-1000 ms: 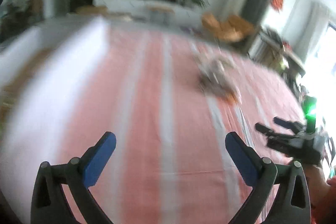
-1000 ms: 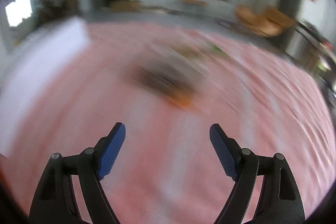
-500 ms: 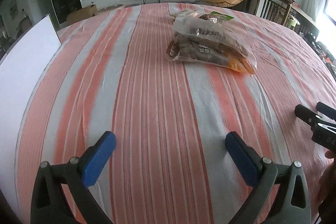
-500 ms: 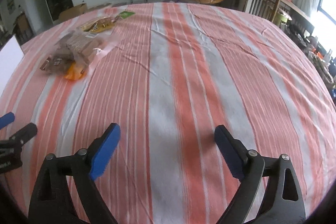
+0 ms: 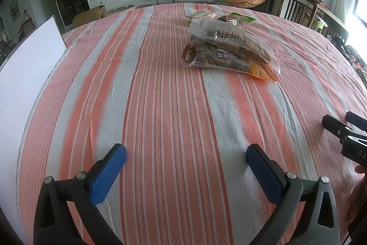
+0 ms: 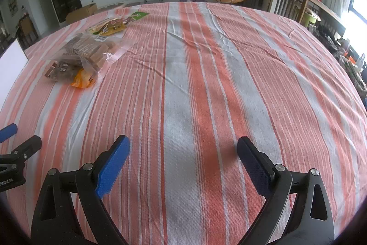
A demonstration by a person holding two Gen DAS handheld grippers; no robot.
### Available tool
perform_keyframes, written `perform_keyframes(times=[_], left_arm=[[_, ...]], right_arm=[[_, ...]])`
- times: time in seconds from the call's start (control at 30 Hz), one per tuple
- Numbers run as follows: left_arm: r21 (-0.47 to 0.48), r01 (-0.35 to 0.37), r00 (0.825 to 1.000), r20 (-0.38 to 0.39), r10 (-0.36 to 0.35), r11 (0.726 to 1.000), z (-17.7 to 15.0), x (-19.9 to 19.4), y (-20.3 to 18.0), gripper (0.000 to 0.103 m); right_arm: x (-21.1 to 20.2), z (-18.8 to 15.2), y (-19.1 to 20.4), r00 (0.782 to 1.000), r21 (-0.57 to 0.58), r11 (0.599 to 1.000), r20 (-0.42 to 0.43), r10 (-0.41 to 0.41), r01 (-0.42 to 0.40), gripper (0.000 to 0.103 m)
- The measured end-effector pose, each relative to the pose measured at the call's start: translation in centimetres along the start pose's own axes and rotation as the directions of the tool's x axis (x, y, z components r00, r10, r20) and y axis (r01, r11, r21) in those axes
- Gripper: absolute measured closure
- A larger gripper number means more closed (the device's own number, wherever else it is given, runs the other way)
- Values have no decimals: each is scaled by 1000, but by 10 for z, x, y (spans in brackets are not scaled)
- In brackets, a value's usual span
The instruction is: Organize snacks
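**Snack pile lies ahead of the left jaws, off to the far left of the right ones**

Both tools hover low over the striped cloth with nothing between their blue pads. The left gripper (image 5: 185, 159) has its jaws spread wide and released; the right gripper (image 6: 183, 150) is the same, wide and empty.

From the left jaws outward, bare cloth runs forward to the pile of snack bags (image 5: 229, 49), which sits ahead and slightly right of the jaws' centre line, well apart from them. The top clear bag (image 5: 227, 37) rests on a brown-and-orange bag (image 5: 231, 61); both lie with their long axes running from near-left to far-right across the left view, so roughly crosswise to the fingers. Two smaller packets (image 5: 240, 17) lie just behind the pile, touching or nearly touching it; which, I cannot tell.

From the right jaws the same pile sits far off to the left and forward, near the edge of that view, with its long axis slanting away.

Judging from this, the left gripper is the nearer and better-aligned one: a straight advance would meet the bags broadside. The right would have to swing well across the desk (image 6: 206, 84). A white board (image 5: 27, 66) stands at the desk's left edge.
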State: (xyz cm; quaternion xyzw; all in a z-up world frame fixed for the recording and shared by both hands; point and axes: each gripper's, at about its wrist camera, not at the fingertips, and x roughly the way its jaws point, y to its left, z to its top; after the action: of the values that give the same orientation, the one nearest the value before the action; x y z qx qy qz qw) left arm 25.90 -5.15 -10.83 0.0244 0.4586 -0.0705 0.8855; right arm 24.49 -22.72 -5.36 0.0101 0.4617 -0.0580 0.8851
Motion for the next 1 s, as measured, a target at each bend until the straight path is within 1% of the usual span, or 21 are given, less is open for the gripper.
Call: perform_keyframes(times=[0.4, 0.5, 0.57, 1.0], left_arm=[[0, 0, 1000, 0, 0, 1000, 0, 0, 0, 0], [0, 0, 1000, 0, 0, 1000, 0, 0, 0, 0], [0, 0, 1000, 0, 0, 1000, 0, 0, 0, 0], [0, -1, 1000, 0, 1, 1000, 0, 0, 0, 0]], right_arm=[[0, 0, 0, 1000, 0, 1000, -1, -2, 2, 7], [0, 0, 0, 1000, 5, 1000, -2, -9, 9, 6], [0, -1, -1, 1000, 9, 1000, -3, 1, -1, 4], [0, 0, -1, 1000, 3, 1000, -6, -1, 1, 4]])
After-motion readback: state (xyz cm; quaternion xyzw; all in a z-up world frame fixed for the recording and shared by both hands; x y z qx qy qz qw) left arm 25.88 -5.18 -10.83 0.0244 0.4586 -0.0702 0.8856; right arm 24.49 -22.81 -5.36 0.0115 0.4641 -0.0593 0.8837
